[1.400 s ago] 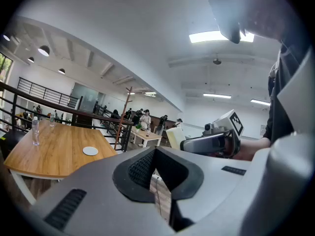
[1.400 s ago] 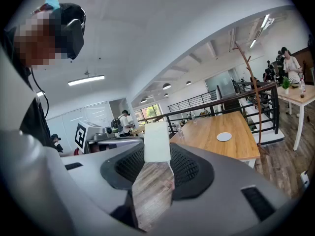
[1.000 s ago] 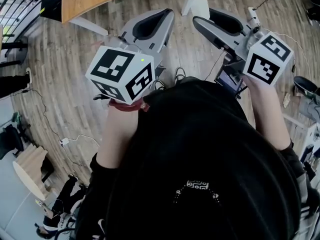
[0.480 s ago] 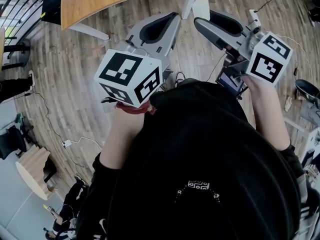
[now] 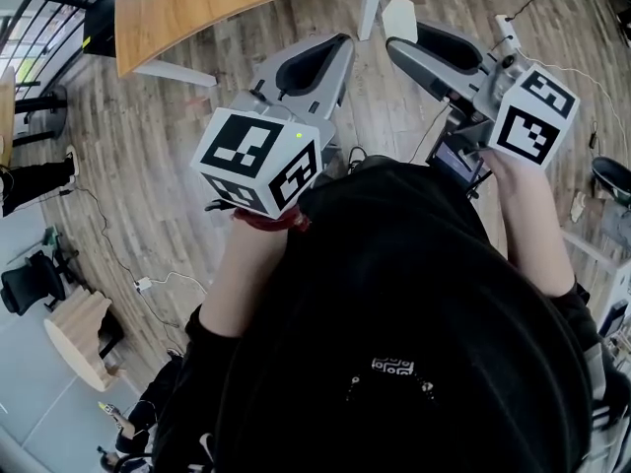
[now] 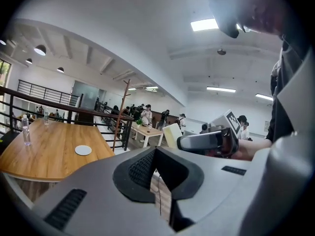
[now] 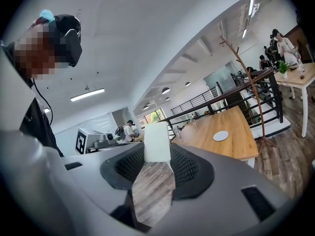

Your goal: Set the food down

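Observation:
No food shows in any view. In the head view I hold both grippers level in front of my body, above a wood-plank floor. My left gripper (image 5: 340, 47) stands open; in its own view (image 6: 156, 154) only floor shows in the narrow gap between its dark pads. My right gripper (image 5: 399, 47) is open wider, and its own view (image 7: 156, 163) also has nothing between the pads but floor. Ahead stands a wooden table (image 5: 217, 8) (image 6: 44, 151) (image 7: 231, 127) with a small white disc (image 6: 83, 150) (image 7: 220, 135) on it.
A pale upright block (image 5: 399, 18) (image 7: 157, 141) stands on the floor by the table's white leg (image 5: 373, 3). A clear bottle (image 6: 25, 130) is on the table's far side. A black railing (image 6: 59, 104) runs behind it, and people sit at farther tables. Cables lie on the floor (image 5: 108, 254).
Both grippers have moved forward toward the wooden table, which now shows more at the top of the head view. The jaws look the same as before.

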The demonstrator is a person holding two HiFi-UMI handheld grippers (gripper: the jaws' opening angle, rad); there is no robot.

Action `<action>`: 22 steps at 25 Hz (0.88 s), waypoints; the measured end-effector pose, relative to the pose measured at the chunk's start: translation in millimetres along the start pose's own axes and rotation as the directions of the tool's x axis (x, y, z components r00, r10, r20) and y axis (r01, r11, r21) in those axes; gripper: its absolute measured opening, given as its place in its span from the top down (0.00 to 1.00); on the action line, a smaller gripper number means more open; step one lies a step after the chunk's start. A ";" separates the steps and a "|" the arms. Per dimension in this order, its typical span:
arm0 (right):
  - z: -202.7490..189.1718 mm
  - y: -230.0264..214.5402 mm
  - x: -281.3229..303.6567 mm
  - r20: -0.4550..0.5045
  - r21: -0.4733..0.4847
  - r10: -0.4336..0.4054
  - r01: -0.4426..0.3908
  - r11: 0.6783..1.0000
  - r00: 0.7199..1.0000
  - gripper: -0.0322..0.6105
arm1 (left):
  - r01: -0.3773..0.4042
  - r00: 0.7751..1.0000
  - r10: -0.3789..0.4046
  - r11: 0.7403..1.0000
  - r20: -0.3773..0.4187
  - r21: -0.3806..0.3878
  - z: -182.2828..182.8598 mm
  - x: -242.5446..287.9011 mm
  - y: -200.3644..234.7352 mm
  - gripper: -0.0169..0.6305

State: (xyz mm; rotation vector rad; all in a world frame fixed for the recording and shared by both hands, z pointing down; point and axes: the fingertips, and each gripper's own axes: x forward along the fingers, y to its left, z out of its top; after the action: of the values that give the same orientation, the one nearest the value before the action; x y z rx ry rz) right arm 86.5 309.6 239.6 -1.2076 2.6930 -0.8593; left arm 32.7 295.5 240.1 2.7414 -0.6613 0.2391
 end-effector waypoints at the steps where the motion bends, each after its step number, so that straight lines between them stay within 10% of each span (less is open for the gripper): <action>1: 0.1 -2.8 -2.4 0.000 0.001 0.001 -0.001 1.000 1.000 0.68 | -0.012 1.000 0.012 1.000 -0.007 0.001 -1.2 2.4 0.5 0.98; 22: 38.0 -44.0 -2.3 0.042 -0.013 -0.048 0.048 0.999 0.998 0.68 | 0.033 0.999 -0.034 0.997 0.003 0.069 30.4 61.6 22.9 0.98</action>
State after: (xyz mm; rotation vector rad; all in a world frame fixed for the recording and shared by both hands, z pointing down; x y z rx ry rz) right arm 128.0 270.1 229.9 -1.2833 2.6525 -0.8124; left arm 78.9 240.3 231.7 2.8167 -0.6186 0.2537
